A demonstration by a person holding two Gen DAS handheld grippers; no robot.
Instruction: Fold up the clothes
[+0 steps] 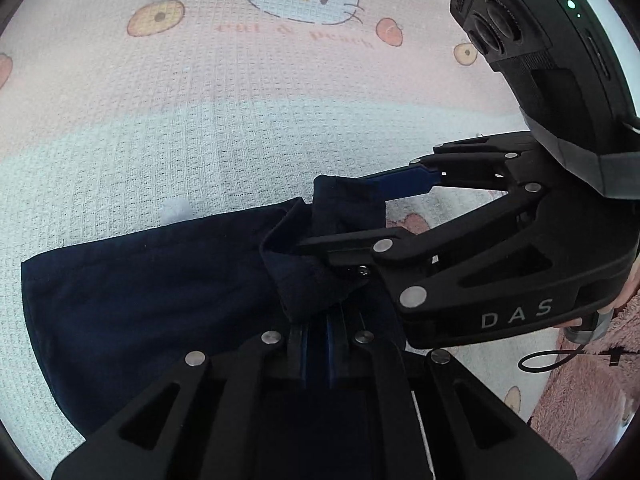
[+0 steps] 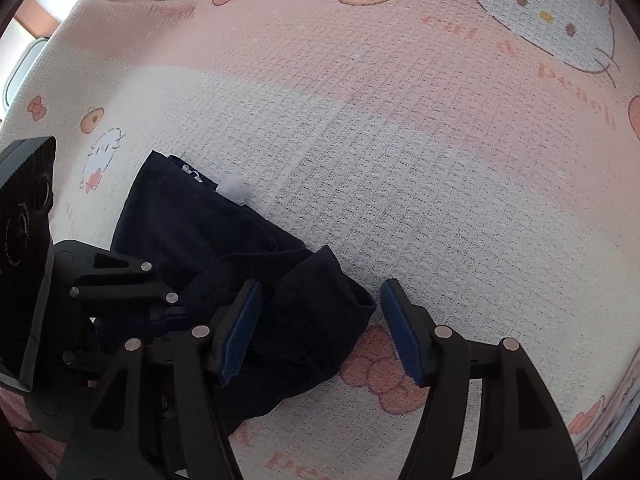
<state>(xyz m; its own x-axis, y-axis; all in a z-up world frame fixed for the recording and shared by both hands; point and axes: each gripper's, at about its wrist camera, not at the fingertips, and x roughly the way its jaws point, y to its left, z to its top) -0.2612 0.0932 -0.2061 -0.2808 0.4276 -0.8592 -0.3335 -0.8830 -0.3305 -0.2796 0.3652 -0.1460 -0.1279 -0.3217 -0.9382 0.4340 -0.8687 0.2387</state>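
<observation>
A navy garment (image 1: 140, 280) lies partly folded on the bed cover, running left from both grippers. My left gripper (image 1: 320, 330) is at the bottom of the left wrist view, fingers pressed together on a bunched edge of the cloth. My right gripper (image 1: 340, 212) reaches in from the right, open, with a raised corner of the garment between its fingers. In the right wrist view the right gripper (image 2: 320, 332) stands wide open, and the garment (image 2: 192, 232) drapes against its left blue pad (image 2: 240, 336). The left gripper (image 2: 168, 312) is at the left there, half hidden by cloth.
The waffle-weave bed cover (image 1: 280, 120) is pink and white with cartoon cats and peaches and stretches far beyond the garment. A small white tuft (image 1: 176, 208) lies at the garment's far edge. A fluffy pink sleeve (image 1: 580, 400) is at the lower right. The bed's edge (image 2: 60, 40) shows top left.
</observation>
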